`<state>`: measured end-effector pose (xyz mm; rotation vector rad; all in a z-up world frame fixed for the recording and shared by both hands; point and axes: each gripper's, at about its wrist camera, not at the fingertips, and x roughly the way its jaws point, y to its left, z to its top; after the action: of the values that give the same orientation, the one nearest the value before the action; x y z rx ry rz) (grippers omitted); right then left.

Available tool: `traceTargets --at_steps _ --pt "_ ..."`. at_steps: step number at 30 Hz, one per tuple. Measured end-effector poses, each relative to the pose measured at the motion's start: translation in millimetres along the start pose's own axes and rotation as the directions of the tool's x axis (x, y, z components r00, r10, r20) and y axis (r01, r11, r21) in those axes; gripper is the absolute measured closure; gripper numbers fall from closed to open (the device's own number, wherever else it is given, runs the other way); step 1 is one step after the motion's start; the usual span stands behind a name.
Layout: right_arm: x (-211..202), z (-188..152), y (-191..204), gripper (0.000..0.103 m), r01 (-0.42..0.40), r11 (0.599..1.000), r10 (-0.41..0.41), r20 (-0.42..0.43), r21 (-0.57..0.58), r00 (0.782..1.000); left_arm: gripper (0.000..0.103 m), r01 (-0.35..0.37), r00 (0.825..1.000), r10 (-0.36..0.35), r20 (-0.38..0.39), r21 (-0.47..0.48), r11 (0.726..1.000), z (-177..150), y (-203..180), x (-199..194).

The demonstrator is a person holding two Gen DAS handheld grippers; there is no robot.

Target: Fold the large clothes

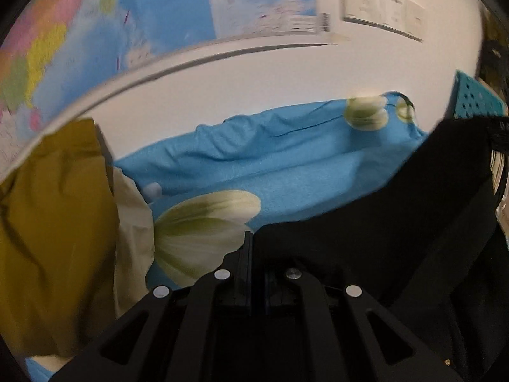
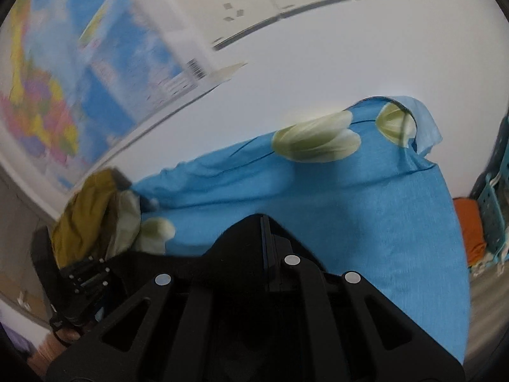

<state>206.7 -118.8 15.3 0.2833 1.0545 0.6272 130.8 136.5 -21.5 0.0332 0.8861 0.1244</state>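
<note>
The black garment [image 1: 366,242] hangs lifted over a bed with a blue flowered sheet [image 1: 286,172], gripped at two spots along its edge. The left gripper [image 1: 254,248] has its jaws closed tight on the dark cloth, and the right gripper [image 2: 265,232] likewise pinches a peak of it. A mustard-yellow garment [image 1: 54,222] lies heaped at the left by the wall map [image 2: 63,89].

White wall [image 2: 318,63], colourful map poster [image 1: 95,31], wall sockets [image 2: 254,0], teal perforated basket [image 1: 474,98].
</note>
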Motion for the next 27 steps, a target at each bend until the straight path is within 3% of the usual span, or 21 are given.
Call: traceTargets --at_steps 5,7,8,11,12,13,14,15,16,19,21,23,27 --pt "-8 29 -3 0.099 -0.032 0.999 0.032 0.037 0.014 0.999 0.099 0.054 0.999 -0.053 0.011 -0.081 0.995 32 21 -8" --pt "-1 43 -8 0.099 -0.012 0.999 0.010 0.061 0.032 0.998 0.099 0.064 0.998 -0.065 -0.007 -0.111 0.992 47 26 6" --pt "8 46 -10 0.099 0.011 0.999 -0.013 0.050 0.041 0.999 0.099 0.056 0.998 -0.059 -0.026 -0.122 0.991 53 26 13" --pt "49 43 -33 0.096 0.069 0.991 -0.059 -0.091 0.113 0.994 0.091 0.040 0.989 -0.063 -0.133 -0.164 0.986 59 26 47" --pt "59 39 -39 0.088 0.101 0.987 -0.084 -0.136 0.127 0.987 0.088 0.035 0.988 -0.060 -0.145 -0.166 0.985 57 25 55" --pt "62 34 -46 0.063 0.131 0.982 -0.108 -0.164 0.136 0.981 0.082 0.038 0.986 -0.060 -0.154 -0.143 0.989 55 21 60" --pt "57 29 -50 0.048 0.144 0.980 -0.122 -0.155 0.136 0.980 0.062 0.045 0.984 -0.066 -0.163 -0.128 0.991 51 20 64" --pt "41 24 -52 0.025 0.142 0.981 -0.127 -0.116 0.133 0.985 0.055 0.028 0.985 -0.048 -0.163 -0.127 0.991 48 20 63" --pt "29 21 -51 0.016 0.138 0.983 -0.127 -0.092 0.120 0.988 0.049 0.028 0.988 -0.046 -0.146 -0.126 0.992 45 22 58" --pt "-22 -2 -32 0.017 0.114 0.993 -0.114 -0.043 0.004 0.993 0.039 0.111 0.988 -0.124 -0.096 -0.130 0.985 37 28 38" --pt "-44 -26 -10 0.016 0.084 0.993 -0.089 -0.055 -0.089 0.995 0.033 0.152 0.986 -0.159 -0.055 -0.111 0.982 32 27 22" --pt "-63 -71 27 0.014 0.086 0.967 -0.111 -0.093 -0.240 0.989 0.027 0.195 0.981 -0.196 -0.003 -0.061 0.979 23 21 3" --pt "-60 -141 75 0.011 0.066 0.914 -0.155 -0.193 -0.400 0.969 0.026 0.241 0.970 -0.241 0.021 0.029 0.970 7 4 -24"
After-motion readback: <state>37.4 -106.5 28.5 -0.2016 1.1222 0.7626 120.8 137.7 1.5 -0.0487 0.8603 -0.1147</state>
